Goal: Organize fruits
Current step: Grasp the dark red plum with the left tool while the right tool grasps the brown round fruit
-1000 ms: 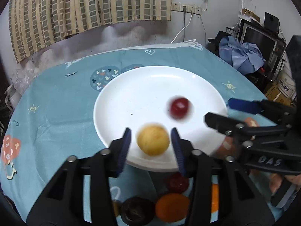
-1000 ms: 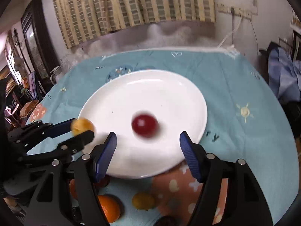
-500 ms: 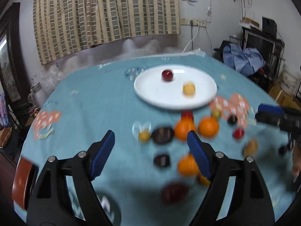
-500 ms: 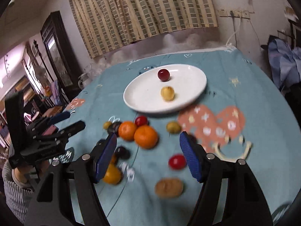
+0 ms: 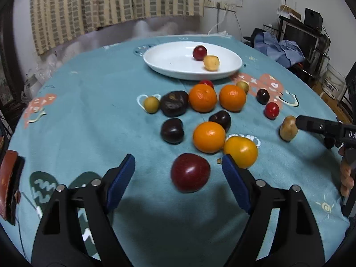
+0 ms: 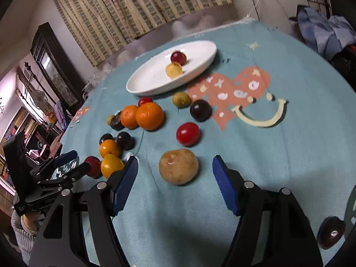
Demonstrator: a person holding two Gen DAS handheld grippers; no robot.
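A white plate (image 5: 173, 66) (image 6: 144, 82) at the far side of the table holds a red fruit (image 5: 199, 52) and a yellow fruit (image 5: 211, 62). Several loose fruits lie in front of it: oranges (image 5: 202, 98), dark plums (image 5: 172, 130) and small red ones (image 5: 272, 110). My left gripper (image 5: 178, 175) is open, with a dark red plum (image 5: 190, 175) between its fingers on the cloth. My right gripper (image 6: 175, 173) is open around a tan round fruit (image 6: 178, 166), also seen in the left wrist view (image 5: 288, 128).
The table has a teal patterned cloth (image 5: 89, 111). A dark fruit (image 6: 330, 234) lies alone near the table's right front edge. A brown object (image 5: 9, 184) sits at the left edge. Chairs, clothes and shelves stand beyond the table to the right.
Both grippers pulled back from the plate, leaving the red and yellow fruits on it, and dropped low over the near fruits: left at the red plum, right at the tan fruit.
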